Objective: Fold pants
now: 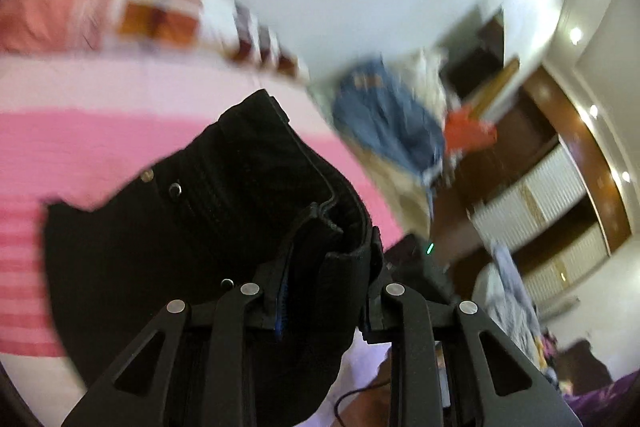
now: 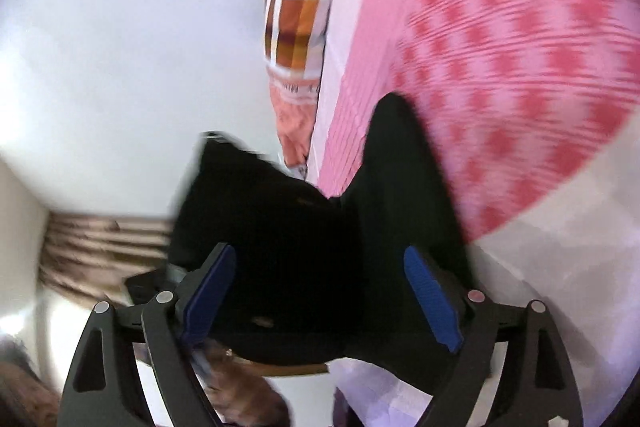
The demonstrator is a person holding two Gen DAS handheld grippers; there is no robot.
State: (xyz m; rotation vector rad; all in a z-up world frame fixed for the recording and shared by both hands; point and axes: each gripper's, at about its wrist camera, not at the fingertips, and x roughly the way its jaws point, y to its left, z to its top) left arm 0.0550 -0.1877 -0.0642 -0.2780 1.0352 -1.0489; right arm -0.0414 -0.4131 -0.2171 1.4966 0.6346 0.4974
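The black pants [image 1: 200, 219] hang bunched over the pink striped bed sheet [image 1: 100, 147], waistband and metal buttons toward the camera. My left gripper [image 1: 324, 267] is shut on a thick fold of the waistband, and cloth fills the narrow gap between its fingers. In the right wrist view the pants [image 2: 280, 219] spread dark across the lower middle, one part trailing onto the pink checked sheet [image 2: 500, 67]. My right gripper [image 2: 320, 287] stands open and wide. Its blue pads [image 2: 212, 291] show bare faces, with the black cloth lying between them and not pinched.
A checked orange and white pillow [image 1: 160, 11] lies at the bed's far edge against a white wall, also seen as the pillow [image 2: 300, 7]. Blue jeans [image 1: 384, 123] and an orange cloth [image 1: 468, 131] are heaped beyond the bed. A brown wardrobe [image 1: 540, 187] stands right. Both views are motion-blurred.
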